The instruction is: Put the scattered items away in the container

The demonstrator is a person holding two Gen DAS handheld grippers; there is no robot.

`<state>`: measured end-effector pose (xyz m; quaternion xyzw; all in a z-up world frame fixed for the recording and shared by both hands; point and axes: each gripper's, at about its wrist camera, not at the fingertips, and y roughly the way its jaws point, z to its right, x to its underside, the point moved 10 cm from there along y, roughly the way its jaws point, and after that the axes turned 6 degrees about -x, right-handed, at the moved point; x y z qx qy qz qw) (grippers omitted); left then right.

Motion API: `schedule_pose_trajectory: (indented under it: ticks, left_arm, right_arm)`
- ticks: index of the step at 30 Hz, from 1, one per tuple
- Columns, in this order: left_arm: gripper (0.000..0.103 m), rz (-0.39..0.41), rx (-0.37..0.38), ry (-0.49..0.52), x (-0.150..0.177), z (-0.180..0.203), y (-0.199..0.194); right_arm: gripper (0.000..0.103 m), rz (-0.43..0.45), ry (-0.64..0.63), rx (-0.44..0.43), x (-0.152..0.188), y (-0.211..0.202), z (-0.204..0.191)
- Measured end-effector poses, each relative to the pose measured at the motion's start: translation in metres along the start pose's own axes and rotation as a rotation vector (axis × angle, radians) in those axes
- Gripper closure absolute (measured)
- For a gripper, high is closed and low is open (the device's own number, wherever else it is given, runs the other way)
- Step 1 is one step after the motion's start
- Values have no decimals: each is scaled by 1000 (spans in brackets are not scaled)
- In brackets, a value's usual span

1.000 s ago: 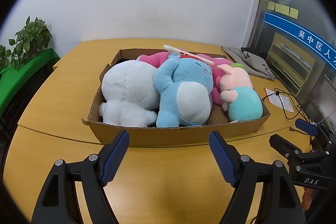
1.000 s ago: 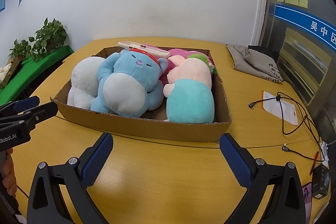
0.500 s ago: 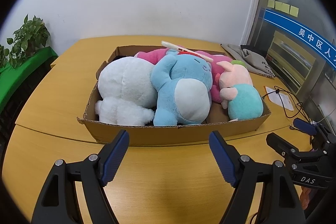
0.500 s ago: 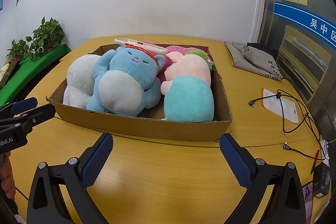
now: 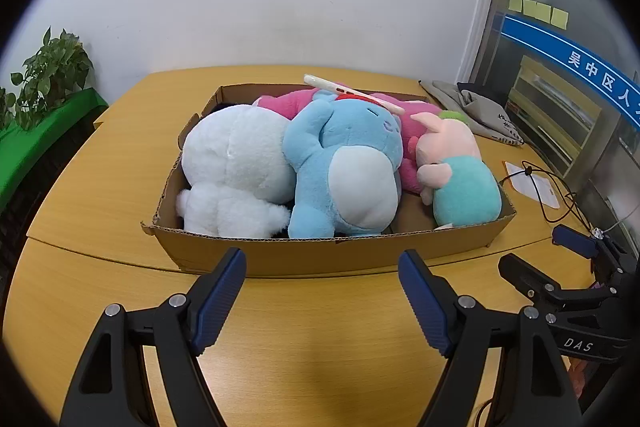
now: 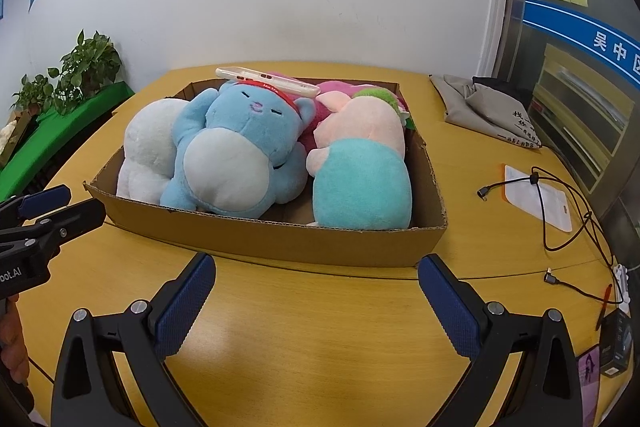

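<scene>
Four plush toys are lying packed side by side in the box (image 5: 320,255), which is sitting on the worktop (image 5: 312,339): a white toy (image 5: 236,171) at the left end, a blue toy (image 5: 348,167) in the middle, a pink toy (image 5: 410,147) lying behind, and a teal toy (image 5: 460,183) with a pale pink head at the right end. A phone (image 6: 268,83) is resting flat across the blue toy's head, reaching above the box rim.

Both tools are hovering over bare worktop just in front of the box's near wall. The left tool (image 5: 320,291) is standing wide with nothing between its blue pads. The right tool (image 6: 316,303) is likewise gaping wide and carrying nothing.

Off to the right of the box, a grey bag (image 6: 488,111) is lying crumpled near the far edge, and a black cable (image 6: 560,211) is trailing over a white pouch (image 6: 532,195). A plant (image 6: 80,71) is growing on a green ledge beyond the worktop's left side.
</scene>
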<state>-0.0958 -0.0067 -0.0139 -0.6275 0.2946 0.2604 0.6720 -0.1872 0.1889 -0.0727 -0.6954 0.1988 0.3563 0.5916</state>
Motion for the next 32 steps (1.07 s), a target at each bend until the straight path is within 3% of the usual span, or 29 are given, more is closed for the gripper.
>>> schedule_pose_trajectory:
  ticks: [16, 22, 32]
  left_arm:
    - [25, -17, 3, 5, 0, 2, 8]
    - [25, -21, 81, -14, 0, 10, 8]
    - [24, -12, 5, 9, 2, 11, 7]
  right_arm:
    - [0, 5, 13, 3, 0, 3, 5]
    - [0, 1, 19, 0, 1, 5, 6]
    - [0, 1, 21, 0, 1, 6, 9]
